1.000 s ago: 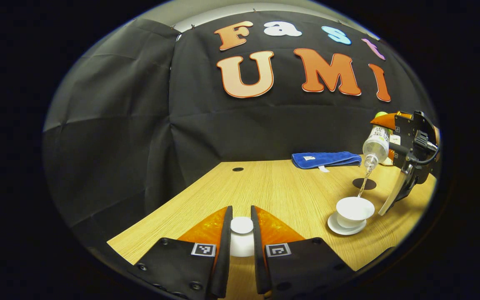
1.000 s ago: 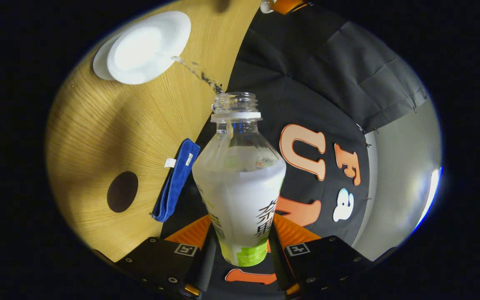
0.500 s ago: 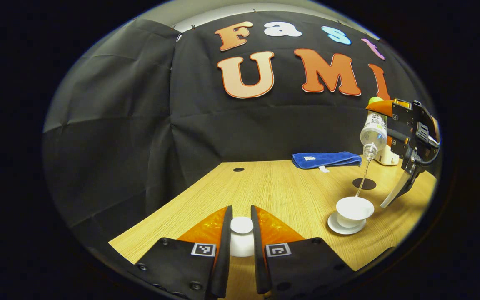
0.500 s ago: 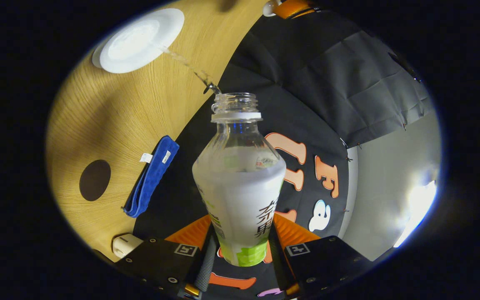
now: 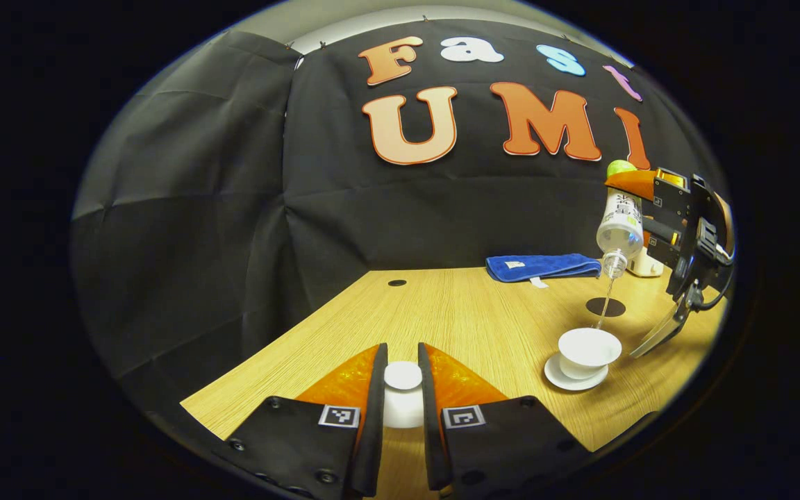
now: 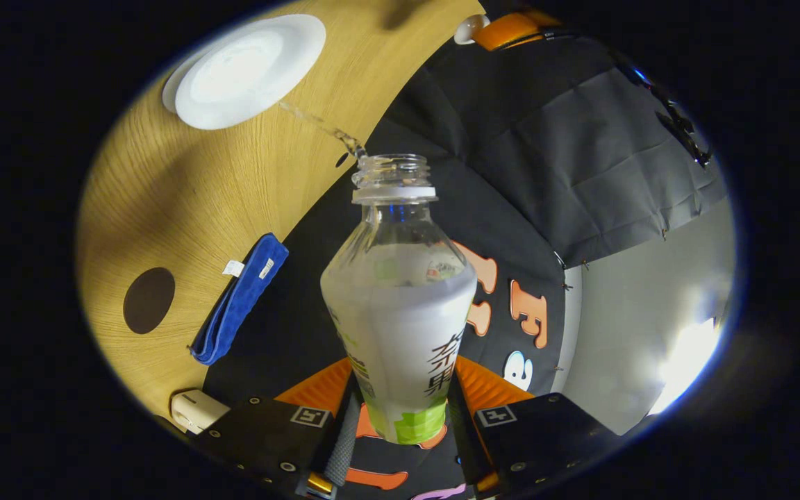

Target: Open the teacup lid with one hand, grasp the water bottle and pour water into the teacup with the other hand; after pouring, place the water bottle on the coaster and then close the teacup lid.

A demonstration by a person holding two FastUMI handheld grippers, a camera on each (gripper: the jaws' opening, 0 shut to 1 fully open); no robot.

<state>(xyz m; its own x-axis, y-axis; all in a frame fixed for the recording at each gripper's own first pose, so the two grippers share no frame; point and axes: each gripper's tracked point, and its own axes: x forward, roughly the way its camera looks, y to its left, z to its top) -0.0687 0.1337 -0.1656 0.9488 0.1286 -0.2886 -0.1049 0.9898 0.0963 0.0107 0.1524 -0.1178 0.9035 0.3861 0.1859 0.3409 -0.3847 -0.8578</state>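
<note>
Surface: pale wood-grain table (image 5: pixel 469 312) under a black cloth booth wall.
Left gripper (image 5: pixel 402 396): nearest in the left gripper view, low over the table edge, its two fingers clenched on the knob of the round white teacup lid (image 5: pixel 403 376), held well apart from the cup.
Teacup: white porcelain teacup (image 5: pixel 586 347) on its white saucer (image 5: pixel 563 378), uncovered; in the right gripper view its bowl looks pale and shiny, but the water level cannot be read.
Right gripper (image 6: pixel 401 417): both fingers pressing the base of the clear plastic water bottle (image 6: pixel 400 298) with its white and green label, capless, mouth tipped down above the cup.
Change: over the last second the bottle has risen and tilted steeper; a thin stream (image 5: pixel 605 305) still runs to the cup's far rim.
Meaning: pouring is still on, likely late; the stream lands close to the edge, so a spill is possible.
Bottle contents: water partly fills it.
Coaster: dark round coaster (image 5: pixel 605 306) just beyond the cup, bare, awaiting the bottle.
Farther: folded blue cloth (image 5: pixel 542 266) and a small white object (image 5: pixel 643 264) by the wall.
</note>
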